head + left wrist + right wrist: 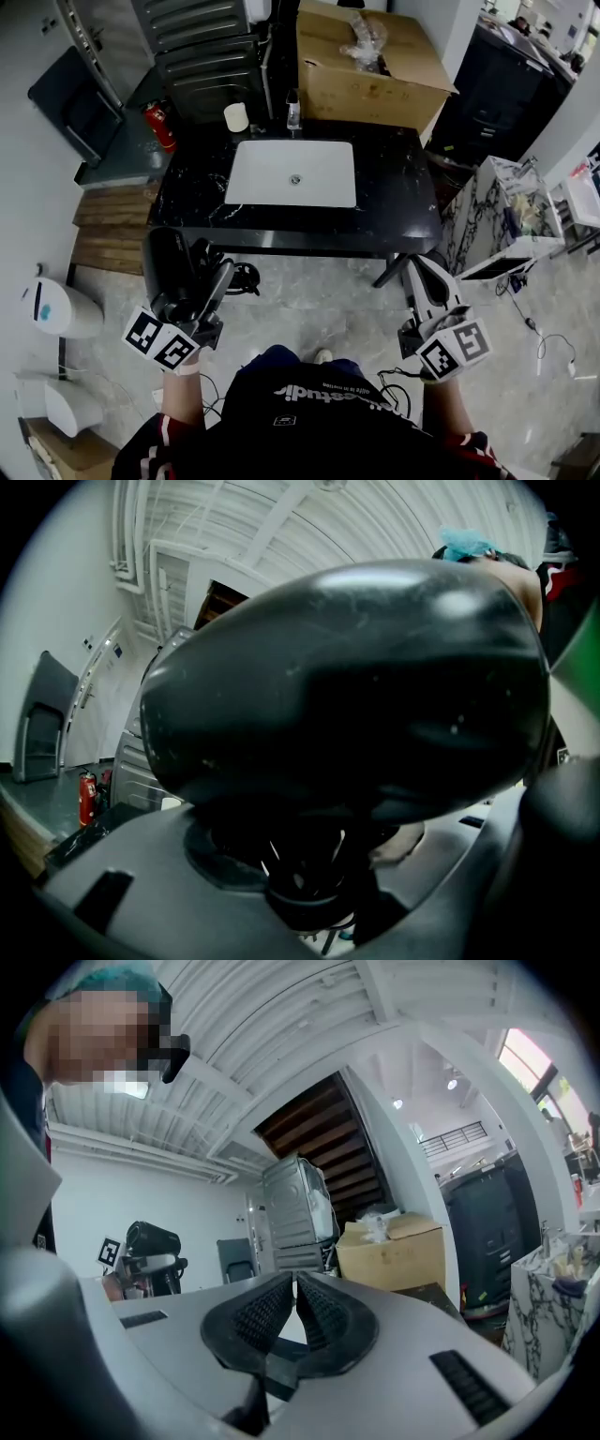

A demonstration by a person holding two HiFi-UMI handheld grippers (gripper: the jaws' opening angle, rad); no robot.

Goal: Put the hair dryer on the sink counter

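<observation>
A black hair dryer [167, 267] is held in front of the counter, and my left gripper [204, 279] is shut on its handle. In the left gripper view the dryer's rounded body [347, 696] fills most of the frame, with the handle running down between the jaws [309, 874]. The black marble sink counter [394, 187] with a white basin [292, 173] lies ahead, beyond the dryer. My right gripper [419, 272] hovers off the counter's right front corner, shut with nothing in it; its ribbed pads [295, 1290] meet at the tip.
A faucet [293, 111] and a white cup [236, 117] stand at the counter's back edge. A large cardboard box [370, 66] sits behind it. A red fire extinguisher [162, 127] stands at left, a marble-patterned cabinet [502, 211] at right, and cables [246, 277] lie on the floor.
</observation>
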